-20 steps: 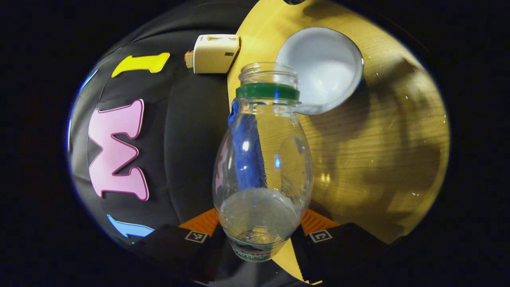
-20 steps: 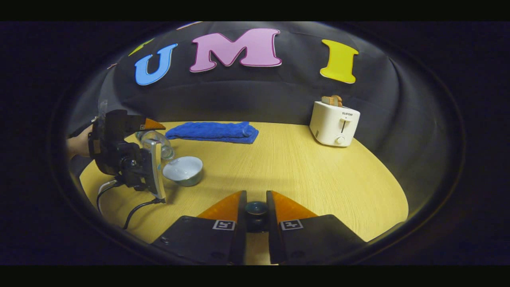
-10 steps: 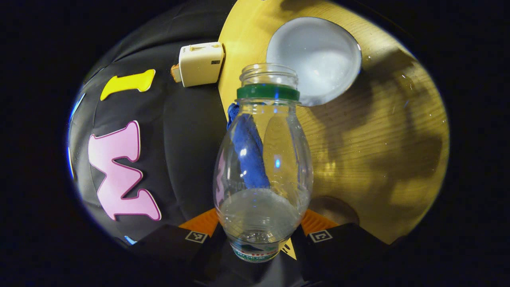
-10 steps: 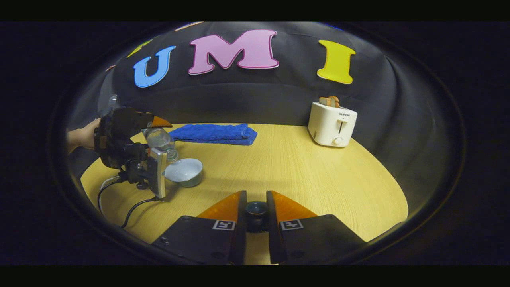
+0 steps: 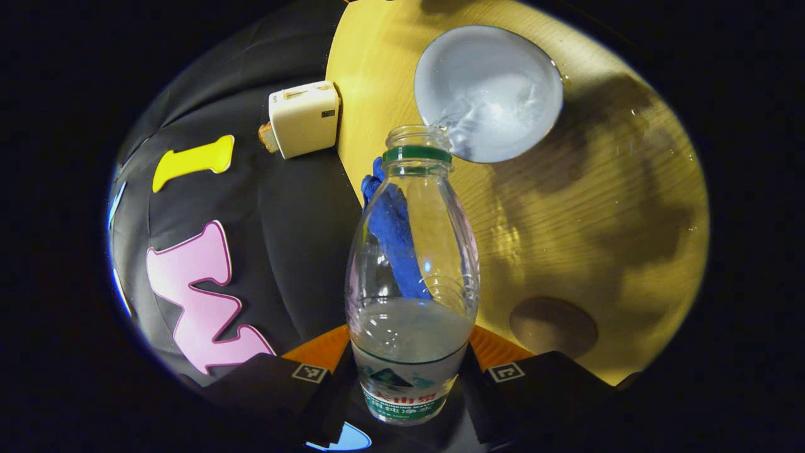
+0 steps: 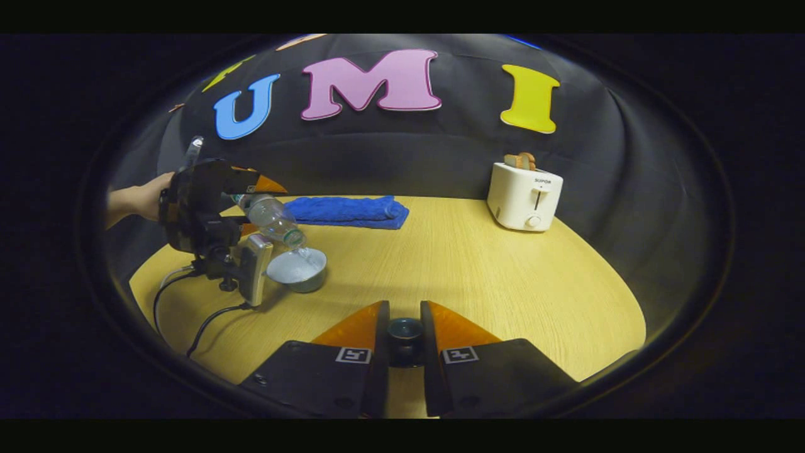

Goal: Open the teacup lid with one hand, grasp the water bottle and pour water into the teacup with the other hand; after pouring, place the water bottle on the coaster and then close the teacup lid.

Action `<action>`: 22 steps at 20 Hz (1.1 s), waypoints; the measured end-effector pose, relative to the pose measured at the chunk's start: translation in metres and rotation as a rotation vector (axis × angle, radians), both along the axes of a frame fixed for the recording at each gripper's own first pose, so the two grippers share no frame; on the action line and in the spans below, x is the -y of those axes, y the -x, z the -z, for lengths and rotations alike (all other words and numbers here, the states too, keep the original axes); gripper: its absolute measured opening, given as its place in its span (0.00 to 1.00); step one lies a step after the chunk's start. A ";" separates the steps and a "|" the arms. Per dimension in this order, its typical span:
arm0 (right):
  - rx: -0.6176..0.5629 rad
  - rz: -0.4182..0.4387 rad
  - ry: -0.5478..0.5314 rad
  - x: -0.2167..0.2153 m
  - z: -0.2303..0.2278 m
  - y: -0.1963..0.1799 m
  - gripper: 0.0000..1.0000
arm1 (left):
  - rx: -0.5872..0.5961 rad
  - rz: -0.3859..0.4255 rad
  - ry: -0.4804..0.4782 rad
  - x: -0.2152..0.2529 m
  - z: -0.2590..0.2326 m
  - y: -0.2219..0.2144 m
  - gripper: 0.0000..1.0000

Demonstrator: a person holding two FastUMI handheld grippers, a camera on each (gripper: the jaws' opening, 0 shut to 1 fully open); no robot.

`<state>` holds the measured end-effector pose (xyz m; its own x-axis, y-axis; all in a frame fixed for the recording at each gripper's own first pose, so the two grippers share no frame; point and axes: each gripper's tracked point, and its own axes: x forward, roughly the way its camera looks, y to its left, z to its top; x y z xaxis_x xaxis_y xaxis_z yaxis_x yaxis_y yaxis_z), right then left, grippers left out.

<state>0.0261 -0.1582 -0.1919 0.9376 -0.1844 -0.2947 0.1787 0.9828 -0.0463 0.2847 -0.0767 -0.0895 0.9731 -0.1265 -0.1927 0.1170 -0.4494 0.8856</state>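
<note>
Currently pouring: left gripper [image 5: 407, 371] clamps the water bottle [image 5: 412, 270] low on its body, neck tipped over the teacup [image 5: 489, 94], and water is streaming in. Right gripper [image 6: 404, 333] has its jaws closed on the teacup lid [image 6: 404, 330] knob, held above the table [image 6: 478, 277] well apart from the cup. Coaster [image 5: 553, 327] lies near the bottle base. Risks: mouth sits right at the cup rim, so more tilt or drift likely spills onto the table; overfilling too. Toaster [image 6: 525, 195] and blue towel [image 6: 346, 209] sit clear.

Left gripper [image 5: 407, 368] clamps tilted, held by a hand [image 6: 146, 200]; right gripper [image 6: 405, 336] pinches level.
</note>
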 end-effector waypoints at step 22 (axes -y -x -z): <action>0.011 0.025 -0.026 -0.005 -0.004 0.007 0.26 | 0.096 0.185 -0.195 0.017 -0.030 0.010 0.77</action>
<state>0.0191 -0.1527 -0.1879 0.9361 -0.2001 -0.2892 0.2035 0.9789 -0.0183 0.2746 -0.0941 -0.0597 0.9518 -0.2733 -0.1390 -0.0632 -0.6183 0.7834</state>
